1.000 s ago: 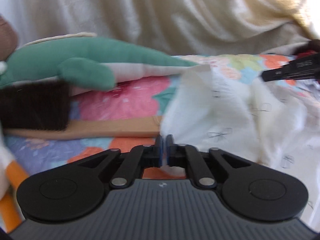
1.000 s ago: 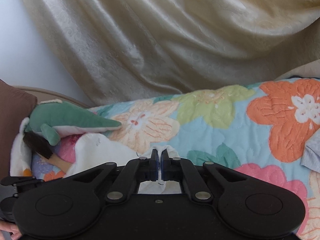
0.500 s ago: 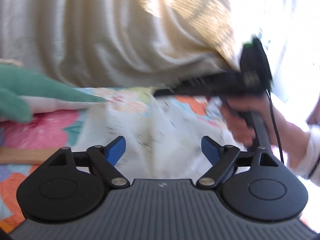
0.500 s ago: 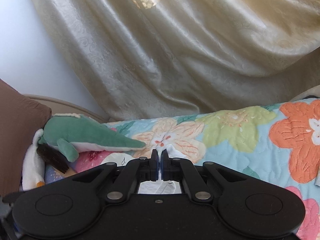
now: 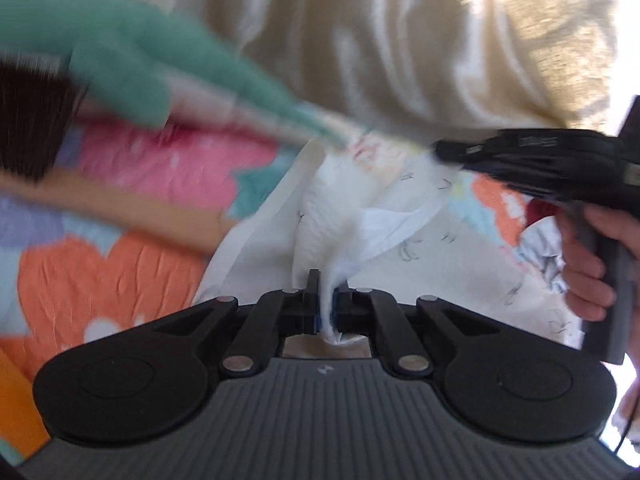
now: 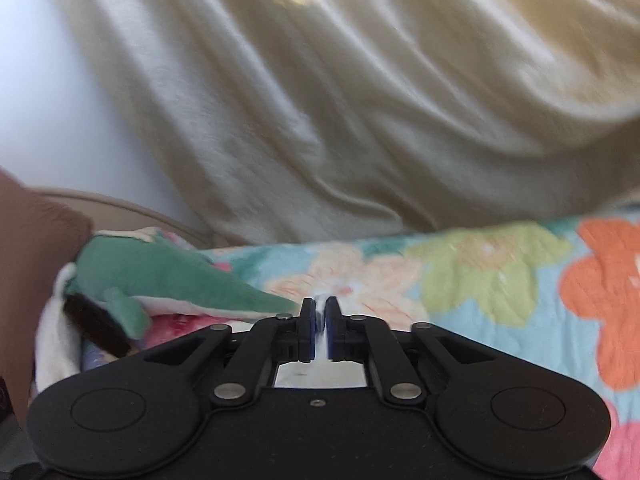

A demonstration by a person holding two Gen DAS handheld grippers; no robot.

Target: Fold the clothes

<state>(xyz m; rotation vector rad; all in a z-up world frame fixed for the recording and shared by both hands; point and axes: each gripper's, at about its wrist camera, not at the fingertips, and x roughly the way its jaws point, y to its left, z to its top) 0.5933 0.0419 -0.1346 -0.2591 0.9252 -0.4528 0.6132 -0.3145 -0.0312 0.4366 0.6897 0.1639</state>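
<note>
A white garment point(image 5: 400, 248) with small dark prints lies bunched on the floral quilt point(image 5: 100, 280). My left gripper point(image 5: 328, 296) has a fold of it between its pads, and its jaws are closing on that fold. Farther right, my right gripper point(image 5: 438, 148) holds another edge lifted, with a person's hand point(image 5: 592, 264) around its handle. In the right wrist view, my right gripper point(image 6: 319, 312) has a strip of the white garment point(image 6: 320, 376) between its pads. Its jaws are opening, with a narrow gap showing.
A green plush toy point(image 5: 120, 60) and a dark-bristled brush with a wooden handle point(image 5: 120, 208) lie on the quilt at the left. A cream curtain point(image 5: 360, 40) hangs behind. A brown cushion point(image 6: 28, 260) stands far left. A crumpled grey cloth point(image 5: 540, 248) lies at the right.
My left gripper opened wide, swung toward the right gripper, then rolled back and closed on a bunch of the white garment. The right gripper rose a little and its jaws parted slightly.
</note>
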